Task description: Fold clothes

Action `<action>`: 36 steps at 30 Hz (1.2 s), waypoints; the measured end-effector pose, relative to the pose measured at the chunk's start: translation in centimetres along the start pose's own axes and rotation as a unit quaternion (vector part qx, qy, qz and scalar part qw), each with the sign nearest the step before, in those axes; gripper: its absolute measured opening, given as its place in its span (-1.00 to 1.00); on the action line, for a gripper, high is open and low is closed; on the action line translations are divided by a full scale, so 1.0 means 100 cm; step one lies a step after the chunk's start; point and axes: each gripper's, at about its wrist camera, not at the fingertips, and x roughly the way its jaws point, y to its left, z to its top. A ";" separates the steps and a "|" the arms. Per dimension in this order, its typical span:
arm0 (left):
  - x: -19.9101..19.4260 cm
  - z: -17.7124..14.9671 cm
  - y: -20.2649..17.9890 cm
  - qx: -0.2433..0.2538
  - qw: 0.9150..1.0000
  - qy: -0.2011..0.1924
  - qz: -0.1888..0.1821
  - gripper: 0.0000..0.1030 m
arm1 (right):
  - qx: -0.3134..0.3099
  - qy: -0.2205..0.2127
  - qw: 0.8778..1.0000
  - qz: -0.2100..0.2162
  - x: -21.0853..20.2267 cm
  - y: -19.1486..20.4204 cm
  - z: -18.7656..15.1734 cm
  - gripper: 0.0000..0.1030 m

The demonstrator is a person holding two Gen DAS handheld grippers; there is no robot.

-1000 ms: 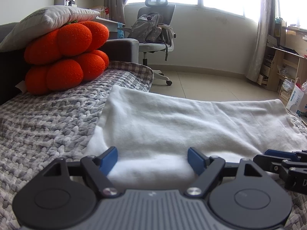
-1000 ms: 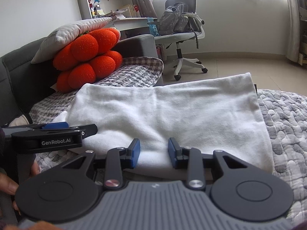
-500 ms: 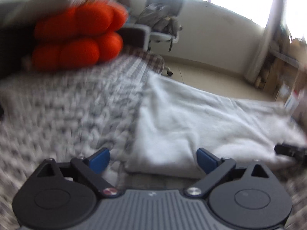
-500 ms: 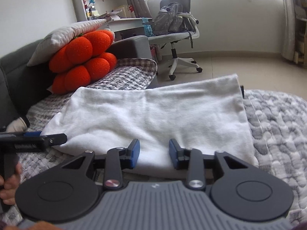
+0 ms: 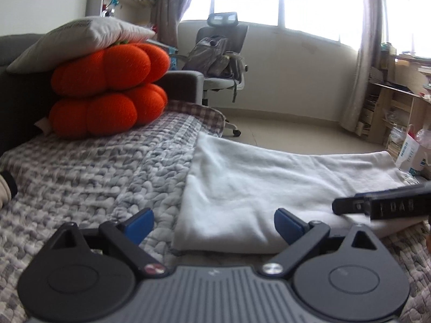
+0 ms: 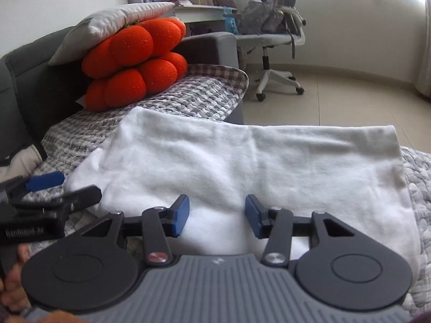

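white garment (image 6: 242, 161): soft fleecy cloth | blanket (image 5: 94, 175): chunky knit | cushions (image 5: 107, 94): fuzzy plush

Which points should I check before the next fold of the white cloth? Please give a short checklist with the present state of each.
1. White cloth lies flat on the grey blanket: ok.
2. Left tool open, nothing gripped: ok.
3. Right tool opening, near hem between the pads, not pinched: ok.
4. Left tool lined up with the cloth's near left corner: ok.
5. Orange cushions apart from the cloth: ok.
6. Layers under the cloth even: cannot tell.
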 end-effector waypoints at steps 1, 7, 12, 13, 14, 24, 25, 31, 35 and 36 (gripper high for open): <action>0.000 0.000 0.000 0.001 1.000 -0.001 -0.002 0.88 | 0.005 -0.002 1.000 -0.001 -0.001 0.000 0.003 -0.02; 0.003 0.000 0.003 -0.012 0.999 0.014 -0.033 0.88 | -0.027 -0.026 0.999 -0.011 0.010 0.017 0.022 0.00; 0.003 0.000 0.001 -0.021 0.997 0.020 -0.069 0.88 | -0.048 -0.019 0.999 -0.009 0.043 0.026 0.041 0.01; 0.002 0.000 0.000 -0.021 0.997 0.016 -0.069 0.88 | -0.053 -0.015 0.998 -0.010 0.048 0.027 0.045 0.01; 0.001 0.000 -0.001 -0.021 0.997 0.011 -0.074 0.88 | -0.057 -0.012 0.998 -0.011 0.054 0.027 0.047 0.01; -0.005 0.002 -0.005 -0.020 0.995 -0.005 -0.101 0.89 | -0.026 -0.009 0.999 -0.020 0.071 0.014 0.031 0.22; -0.004 0.002 -0.004 -0.022 0.995 -0.004 -0.101 0.89 | -0.026 -0.008 0.999 -0.022 0.070 0.015 0.032 0.22; 0.001 0.003 0.005 -0.038 0.994 0.004 -0.106 0.89 | 0.001 -0.013 1.000 -0.013 0.060 0.009 0.031 0.22; 0.009 0.004 0.012 -0.062 0.993 0.019 -0.102 0.89 | 0.025 -0.030 0.999 0.008 0.034 0.000 0.017 0.22; 0.010 0.004 0.013 -0.064 0.993 0.022 -0.098 0.89 | 0.024 -0.030 0.999 0.013 0.027 0.000 0.012 0.23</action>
